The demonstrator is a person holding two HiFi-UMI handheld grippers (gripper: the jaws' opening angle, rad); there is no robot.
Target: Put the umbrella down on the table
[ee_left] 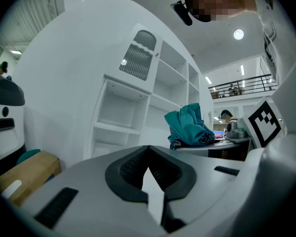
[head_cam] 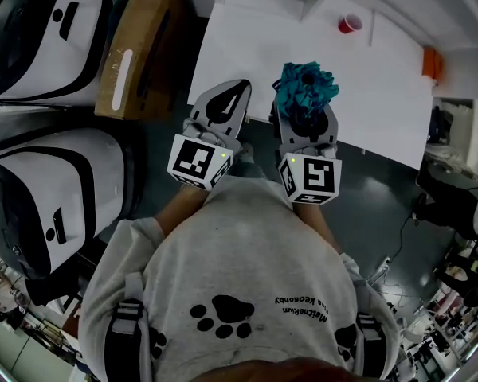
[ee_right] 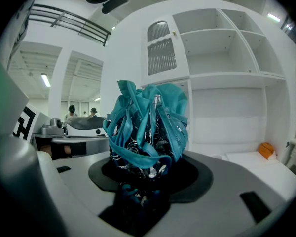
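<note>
The folded teal umbrella [head_cam: 305,90] stands up out of my right gripper [head_cam: 305,116], whose jaws are shut on its lower part. In the right gripper view the crumpled teal canopy [ee_right: 145,132] fills the middle and hides the jaws of my right gripper [ee_right: 147,171] behind it. My left gripper [head_cam: 237,87] is just left of it, tapered to a point with nothing held; in its own view the left gripper [ee_left: 148,151] has its tips together, and the umbrella [ee_left: 187,127] shows off to the right. Both grippers hover at the near edge of the white table [head_cam: 303,30].
A red cup [head_cam: 350,24] stands at the table's far side. A cardboard box [head_cam: 139,50] and white-and-black machines [head_cam: 48,205] sit on the floor to the left. White shelves [ee_right: 227,83] rise beyond the table, with an orange object [ee_right: 266,149] low on the right.
</note>
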